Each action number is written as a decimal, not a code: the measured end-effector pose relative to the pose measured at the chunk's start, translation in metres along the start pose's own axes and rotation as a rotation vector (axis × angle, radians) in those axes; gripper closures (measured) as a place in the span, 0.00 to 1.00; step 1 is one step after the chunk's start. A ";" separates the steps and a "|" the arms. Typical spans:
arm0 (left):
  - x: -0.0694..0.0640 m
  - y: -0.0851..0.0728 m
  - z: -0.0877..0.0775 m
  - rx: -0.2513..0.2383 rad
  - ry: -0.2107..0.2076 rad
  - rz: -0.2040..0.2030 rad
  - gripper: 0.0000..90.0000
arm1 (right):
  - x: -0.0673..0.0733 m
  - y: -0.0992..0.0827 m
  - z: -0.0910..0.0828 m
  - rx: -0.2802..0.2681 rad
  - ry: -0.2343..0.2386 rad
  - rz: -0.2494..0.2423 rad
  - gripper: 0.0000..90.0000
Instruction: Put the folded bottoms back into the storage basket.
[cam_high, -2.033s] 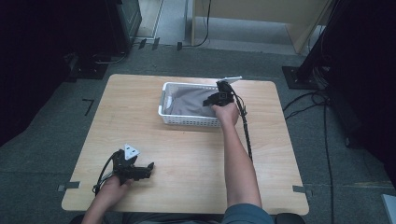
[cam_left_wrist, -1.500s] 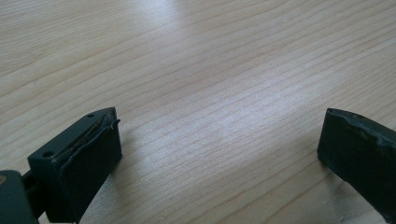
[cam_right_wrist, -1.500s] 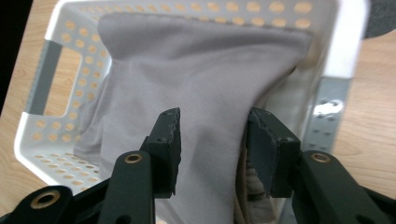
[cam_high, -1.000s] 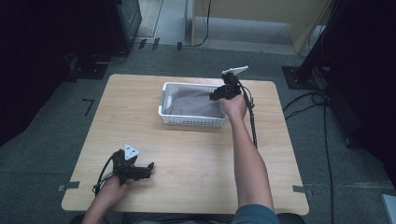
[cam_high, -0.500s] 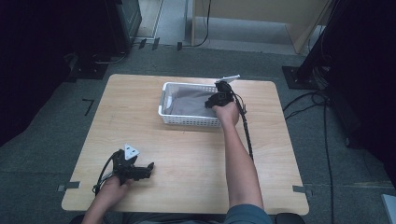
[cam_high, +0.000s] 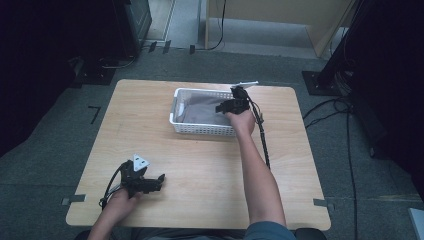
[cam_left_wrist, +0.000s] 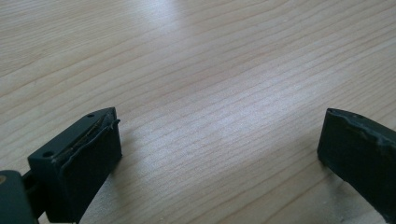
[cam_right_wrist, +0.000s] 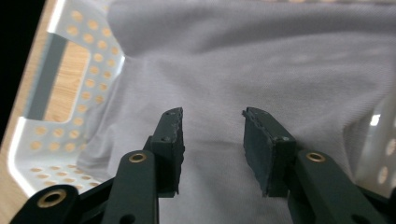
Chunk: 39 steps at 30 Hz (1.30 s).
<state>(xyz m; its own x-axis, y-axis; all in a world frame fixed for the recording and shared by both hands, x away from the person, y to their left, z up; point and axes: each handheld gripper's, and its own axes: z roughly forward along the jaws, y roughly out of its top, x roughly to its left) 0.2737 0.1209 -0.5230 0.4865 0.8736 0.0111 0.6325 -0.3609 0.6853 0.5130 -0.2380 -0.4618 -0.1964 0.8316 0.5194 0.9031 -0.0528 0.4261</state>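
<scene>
A white perforated basket (cam_high: 200, 129) stands at the back middle of the wooden table (cam_high: 210, 200), with a grey cloth (cam_high: 197, 112) lying inside it. My right gripper (cam_high: 224, 107) hangs over the basket's right end. In the right gripper view its jaws (cam_right_wrist: 212, 116) stand apart just above the grey cloth (cam_right_wrist: 261, 56), with nothing between them, and the basket wall (cam_right_wrist: 102, 60) is at the left. My left gripper (cam_high: 160, 179) rests near the table's front left corner. In the left gripper view it (cam_left_wrist: 219, 121) is open wide over bare wood.
The right gripper's black cable (cam_high: 262, 142) trails across the table toward the front. Dark equipment and cables stand on the floor around the table, with a wooden cabinet (cam_high: 280, 20) at the back.
My right gripper was raised toward the basket's far right corner a second ago and has come back down over the cloth. The left gripper has stayed still.
</scene>
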 end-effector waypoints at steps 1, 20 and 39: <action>0.000 0.000 0.000 0.000 0.000 0.000 0.00 | 0.000 0.000 -0.002 -0.002 0.001 -0.006 0.62; 0.000 0.000 0.000 0.001 -0.001 0.001 0.00 | 0.005 -0.027 -0.055 -0.019 0.068 -0.120 0.56; 0.000 0.000 0.000 0.001 0.000 0.000 0.00 | 0.006 -0.077 -0.086 -0.003 0.095 -0.217 0.54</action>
<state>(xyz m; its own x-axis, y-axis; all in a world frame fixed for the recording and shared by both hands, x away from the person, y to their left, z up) 0.2737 0.1209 -0.5229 0.4868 0.8734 0.0111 0.6330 -0.3615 0.6846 0.4089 -0.2765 -0.4277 -0.4209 0.7679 0.4829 0.8347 0.1194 0.5376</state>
